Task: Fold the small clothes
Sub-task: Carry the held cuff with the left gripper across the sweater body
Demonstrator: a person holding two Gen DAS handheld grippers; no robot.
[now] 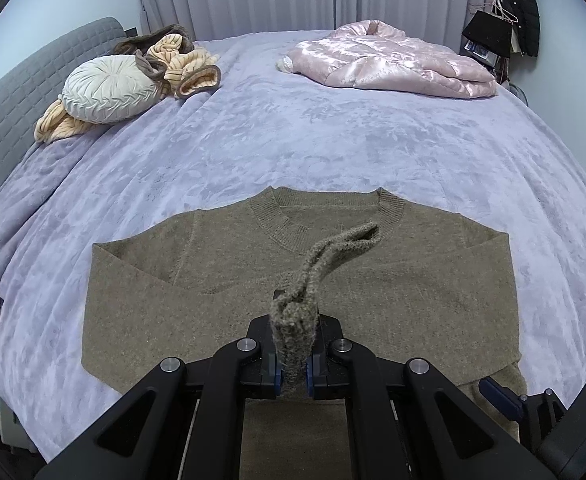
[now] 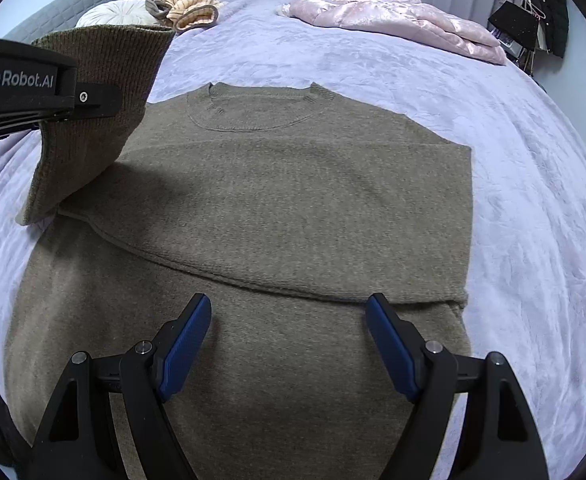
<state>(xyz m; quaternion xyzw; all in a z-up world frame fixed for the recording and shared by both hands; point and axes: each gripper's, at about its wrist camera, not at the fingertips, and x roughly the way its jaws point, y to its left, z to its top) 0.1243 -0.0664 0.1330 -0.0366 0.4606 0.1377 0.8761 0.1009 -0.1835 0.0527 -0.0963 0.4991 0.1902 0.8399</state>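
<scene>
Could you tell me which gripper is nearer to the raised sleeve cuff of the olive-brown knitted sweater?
Left. The left gripper is clamped on the raised sleeve cuff; the right gripper hovers open over the sweater's lower body, apart from it.

Left tongs (image 1: pixel 293 344) clamped tight; right tongs (image 2: pixel 289 320) spread wide.

A bed covered by a lavender plush blanket (image 1: pixel 293 136) is carrying everything: a brown sweater (image 1: pixel 393 292) is lying flat at its near edge, a pink quilted jacket (image 1: pixel 393 64) is resting far right, and a round cream cushion (image 1: pixel 109 92) is sitting among striped peach fabric (image 1: pixel 189 60) far left.
</scene>
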